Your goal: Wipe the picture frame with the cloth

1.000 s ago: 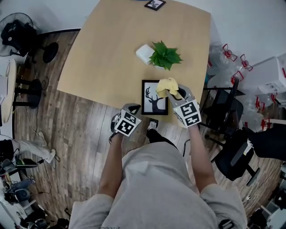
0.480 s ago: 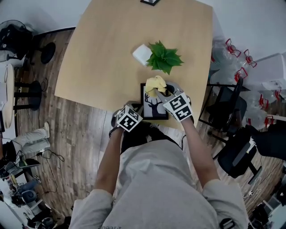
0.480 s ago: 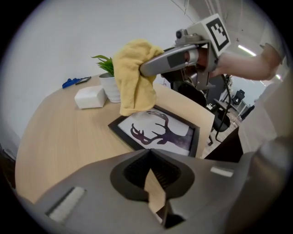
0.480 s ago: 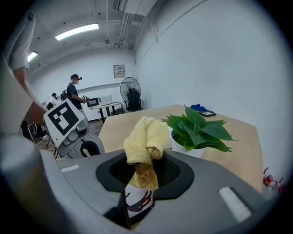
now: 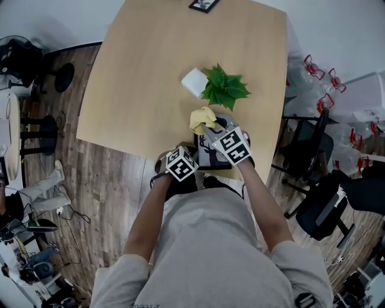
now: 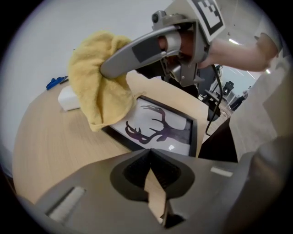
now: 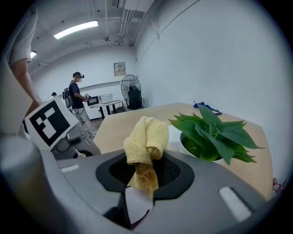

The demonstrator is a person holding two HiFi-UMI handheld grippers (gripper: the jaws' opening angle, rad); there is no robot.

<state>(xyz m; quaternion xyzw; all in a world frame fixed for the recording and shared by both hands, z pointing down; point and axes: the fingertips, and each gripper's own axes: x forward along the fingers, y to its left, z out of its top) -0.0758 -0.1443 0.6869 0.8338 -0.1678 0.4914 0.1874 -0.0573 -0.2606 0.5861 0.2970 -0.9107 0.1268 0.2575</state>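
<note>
The black picture frame [image 5: 208, 159] with a deer silhouette lies flat at the near edge of the wooden table [image 5: 150, 72], largely covered by both grippers. My right gripper [image 5: 209, 127] is shut on the yellow cloth [image 5: 203, 118], which hangs over the frame's far left corner. In the left gripper view the cloth [image 6: 97, 86] drapes onto the frame [image 6: 161, 129] from the right gripper's fingers [image 6: 137, 54]. In the right gripper view the cloth [image 7: 146, 137] bunches up out of my right gripper [image 7: 141, 185]. My left gripper [image 6: 154, 185] is shut and empty, just short of the frame's near side.
A potted green plant [image 5: 224, 88] and a white box [image 5: 194, 82] stand just beyond the frame. A small framed photo [image 5: 204, 5] lies at the table's far edge. Black chairs [image 5: 305, 150] stand to the right. A person [image 7: 77, 93] stands far off.
My right gripper has carried the cloth leftward, from the frame's far right corner to its far left corner. My left gripper has edged closer to the frame.
</note>
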